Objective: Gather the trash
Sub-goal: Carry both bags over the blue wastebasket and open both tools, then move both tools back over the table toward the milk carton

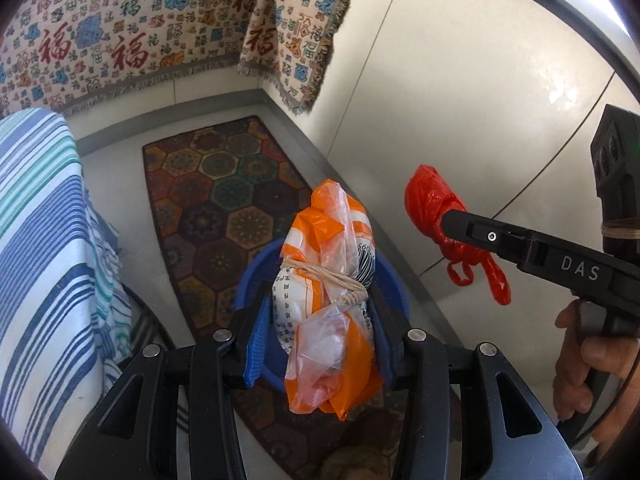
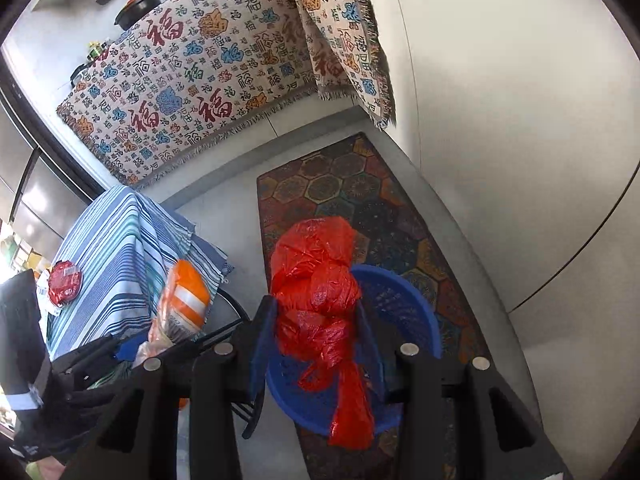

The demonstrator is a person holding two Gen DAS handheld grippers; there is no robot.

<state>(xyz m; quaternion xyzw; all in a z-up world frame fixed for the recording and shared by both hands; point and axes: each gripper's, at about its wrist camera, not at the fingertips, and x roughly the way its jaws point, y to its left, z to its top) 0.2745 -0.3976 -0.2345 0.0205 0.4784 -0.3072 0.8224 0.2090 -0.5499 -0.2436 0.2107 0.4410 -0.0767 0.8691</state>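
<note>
An orange-and-white plastic bag (image 1: 320, 320), tied round with pale string, hangs between the blue pads of my left gripper (image 1: 324, 320), which is shut on it. A blue plastic basket (image 1: 394, 284) stands on the floor right under it. My right gripper (image 2: 316, 320) is shut on a knotted red plastic bag (image 2: 316, 280) and holds it over the near left rim of the blue basket (image 2: 416, 312). In the left wrist view the right gripper (image 1: 452, 220) comes in from the right with the red bag (image 1: 432, 200). The right wrist view shows the orange bag (image 2: 186, 300) at the left.
A hexagon-patterned rug (image 2: 360, 192) lies under the basket beside a white cabinet wall (image 1: 480, 80). A striped cloth (image 1: 40, 240) covers a table at the left, with a red packet (image 2: 64, 282) on it. A fringed patterned blanket (image 2: 192, 80) hangs at the back. A person's hand (image 1: 588, 360) grips the right handle.
</note>
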